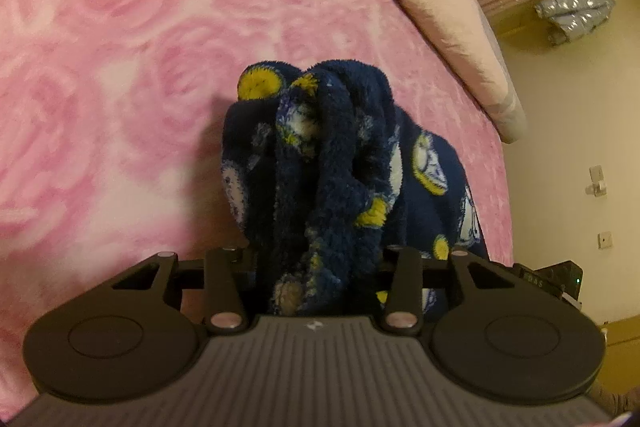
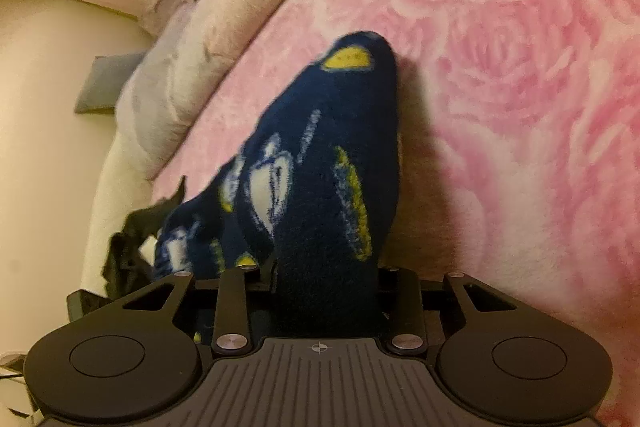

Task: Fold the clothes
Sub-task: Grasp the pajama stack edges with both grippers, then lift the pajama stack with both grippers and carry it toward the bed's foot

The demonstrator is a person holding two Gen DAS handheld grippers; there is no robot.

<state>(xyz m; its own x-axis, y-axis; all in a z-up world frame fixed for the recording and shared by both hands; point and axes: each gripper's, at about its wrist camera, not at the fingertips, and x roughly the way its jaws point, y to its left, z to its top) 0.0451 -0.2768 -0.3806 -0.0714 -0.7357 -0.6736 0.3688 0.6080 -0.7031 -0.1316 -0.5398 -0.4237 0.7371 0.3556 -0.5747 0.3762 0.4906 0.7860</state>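
Left gripper: jaws narrowed partway and clamped on a bunched fold of the navy fleece garment. Right gripper: likewise partly closed, gripping another fold of it. The garment is raised over the pink rose-patterned blanket.

Showing as thick, shaggy fleece: the navy garment with yellow and white prints, its pile looking smoother in the right wrist view. Lying beneath the garment, a plush, matt pink rose-patterned blanket. Beyond the garment, a fuzzy beige cloth bolster. Looking matt black plastic with dull metal rivets: the left gripper and right gripper.
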